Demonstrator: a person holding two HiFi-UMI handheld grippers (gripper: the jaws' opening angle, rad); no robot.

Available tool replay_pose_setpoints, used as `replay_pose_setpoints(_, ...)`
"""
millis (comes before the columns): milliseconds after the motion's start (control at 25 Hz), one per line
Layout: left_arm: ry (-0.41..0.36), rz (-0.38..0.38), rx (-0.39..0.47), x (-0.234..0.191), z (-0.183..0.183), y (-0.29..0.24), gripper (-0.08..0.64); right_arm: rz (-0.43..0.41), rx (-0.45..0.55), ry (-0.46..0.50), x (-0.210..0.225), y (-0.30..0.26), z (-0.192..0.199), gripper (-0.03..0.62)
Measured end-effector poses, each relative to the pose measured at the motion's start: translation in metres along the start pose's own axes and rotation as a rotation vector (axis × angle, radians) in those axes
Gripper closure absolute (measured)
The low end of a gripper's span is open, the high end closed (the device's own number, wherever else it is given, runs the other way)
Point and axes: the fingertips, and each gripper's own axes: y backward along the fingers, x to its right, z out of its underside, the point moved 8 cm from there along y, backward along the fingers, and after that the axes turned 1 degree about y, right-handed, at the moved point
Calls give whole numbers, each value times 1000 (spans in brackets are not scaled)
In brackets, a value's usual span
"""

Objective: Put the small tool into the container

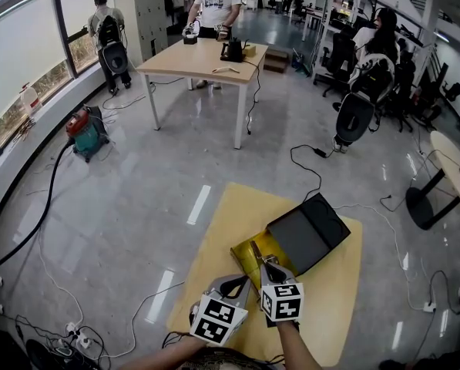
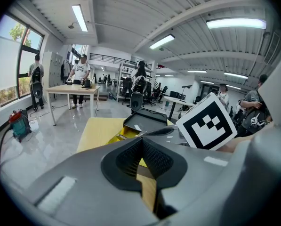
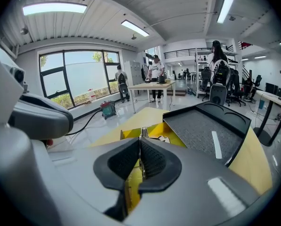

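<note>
Right gripper pinches the small tool, mostly hidden, over container.

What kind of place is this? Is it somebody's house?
Not a house. It looks like a big open office or workshop: a long work table, office chairs, cables trailing over a shiny grey floor, and a vacuum cleaner by the tall windows.
</note>
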Motion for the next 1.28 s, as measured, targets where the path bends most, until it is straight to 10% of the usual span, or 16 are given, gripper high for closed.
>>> replay_pose_setpoints(1280,1,-8,1,1,5,17,545,-1,-82,85,-15,-21,12,572)
